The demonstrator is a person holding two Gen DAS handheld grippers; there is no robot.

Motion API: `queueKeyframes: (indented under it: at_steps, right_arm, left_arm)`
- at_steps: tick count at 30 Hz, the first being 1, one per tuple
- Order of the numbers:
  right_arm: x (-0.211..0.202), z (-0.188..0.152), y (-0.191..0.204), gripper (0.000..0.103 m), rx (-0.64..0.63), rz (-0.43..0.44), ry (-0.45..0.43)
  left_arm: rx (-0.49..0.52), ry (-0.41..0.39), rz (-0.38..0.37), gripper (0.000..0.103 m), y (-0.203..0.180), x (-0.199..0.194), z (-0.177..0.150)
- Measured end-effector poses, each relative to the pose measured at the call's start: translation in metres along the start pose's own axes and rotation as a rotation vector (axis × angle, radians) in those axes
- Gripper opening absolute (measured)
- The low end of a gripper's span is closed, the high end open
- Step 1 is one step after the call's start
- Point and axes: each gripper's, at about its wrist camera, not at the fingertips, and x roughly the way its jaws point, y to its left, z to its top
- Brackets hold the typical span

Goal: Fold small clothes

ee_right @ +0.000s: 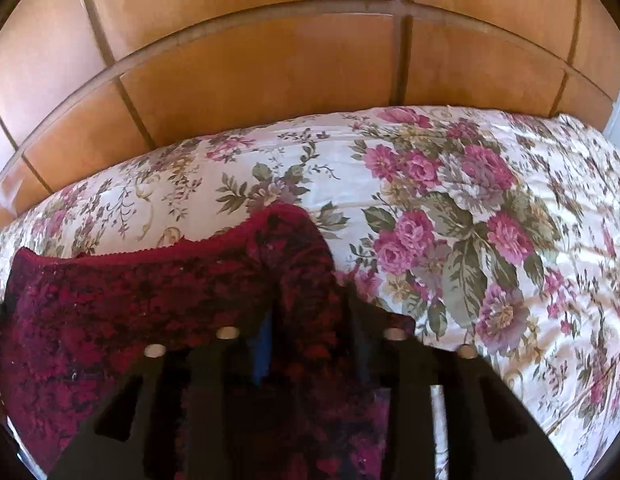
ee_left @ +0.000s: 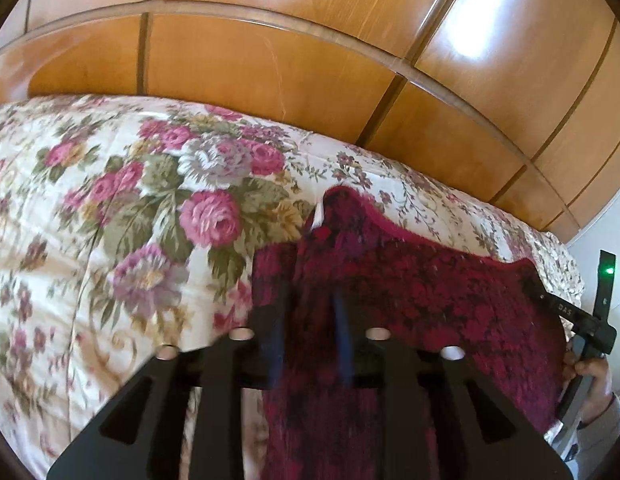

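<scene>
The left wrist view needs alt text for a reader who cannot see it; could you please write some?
The left tongs pinch one end of a dark red knitted garment, held stretched above a floral bedspread. At the far right, the right tongs grip its other end. Glossy wooden wardrobe doors fill the background.

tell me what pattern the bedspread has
Cream bedspread with pink roses and green leaves, clearest in the right wrist view.
</scene>
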Motion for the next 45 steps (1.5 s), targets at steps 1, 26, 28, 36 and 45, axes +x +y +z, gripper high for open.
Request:
queueKeyframes:
  at_steps: [1,26,28,36,45]
  right_arm:
    - [-0.006,-0.002,-0.001,0.040,0.002,0.014,-0.011]
    - [-0.112,-0.174,-0.053,0.022,0.068,0.188,0.070]
    - [-0.123,-0.172,-0.054,0.021,0.059,0.206,0.065]
    - [-0.161,-0.204,-0.063,0.020,0.034,0.237,0.113]
    - [-0.157,-0.216,-0.061,0.044,0.017,0.173,0.140]
  left_arm:
    - [-0.008,-0.001,-0.009,0.030,0.001,-0.004,-0.003]
    - [-0.159,0.057,-0.248,0.013,0.036,-0.079,-0.146]
    - [-0.149,0.049,-0.269,0.010,0.037,-0.091,-0.147]
    - [-0.123,0.090,-0.272,0.010,0.034,-0.125,-0.180]
    - [0.146,-0.027,0.162,0.051,-0.008,-0.156,-0.175]
